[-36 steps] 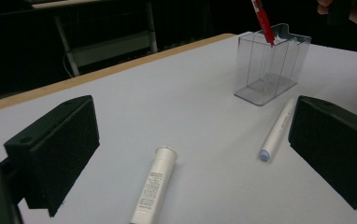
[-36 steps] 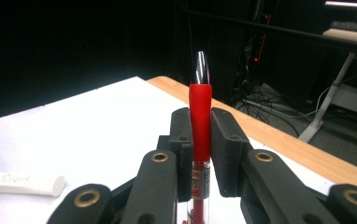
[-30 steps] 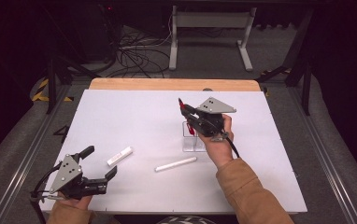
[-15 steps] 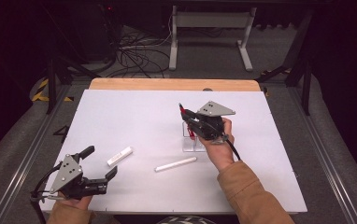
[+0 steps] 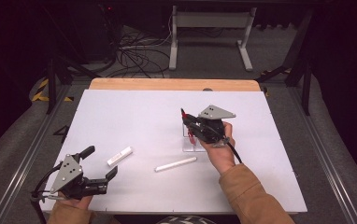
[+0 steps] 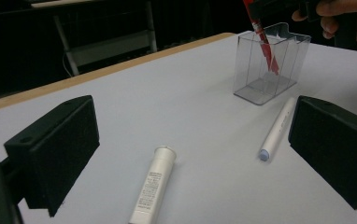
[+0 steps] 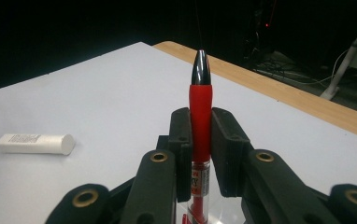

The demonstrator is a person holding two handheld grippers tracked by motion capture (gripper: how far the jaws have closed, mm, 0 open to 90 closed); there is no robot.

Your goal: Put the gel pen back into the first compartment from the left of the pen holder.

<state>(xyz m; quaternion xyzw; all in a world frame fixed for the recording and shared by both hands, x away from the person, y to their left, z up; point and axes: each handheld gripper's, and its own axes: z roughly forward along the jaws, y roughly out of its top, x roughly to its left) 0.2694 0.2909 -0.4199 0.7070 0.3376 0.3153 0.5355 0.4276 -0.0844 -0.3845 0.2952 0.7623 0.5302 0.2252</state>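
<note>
At the near left corner of the white surface (image 5: 134, 112) the left claw (image 5: 103, 164) rests in the person's left hand (image 5: 69, 203), its jaws standing wide apart with nothing between them; in the left gripper view those two black jaws frame the things lying farther in; just right of that claw, a short white tube (image 5: 119, 156) with a printed label lies flat on the surface, angled toward the far right, touching nothing; farther right and slightly nearer lies a long white pen (image 5: 175, 164), also flat and apart from the tube, its far end pointing toward a clear plastic box (image 5: 194, 144); the box stands upright right of the middle of the surface, open at the top, with the pen just short of its near side in the left gripper view; above the box the right claw (image 5: 187, 122), gripped by the person's right hand (image 5: 219, 151), is clamped on a red pen (image 7: 200, 119); the right gripper view shows its jaws pressed against both sides of the red barrel, the black cap end rising beyond them; the red pen is tilted, and its lower end reaches down inside the clear box, seen through the wall in the left gripper view; a tan sleeve (image 5: 251, 198) covers the right forearm at the near right.
</note>
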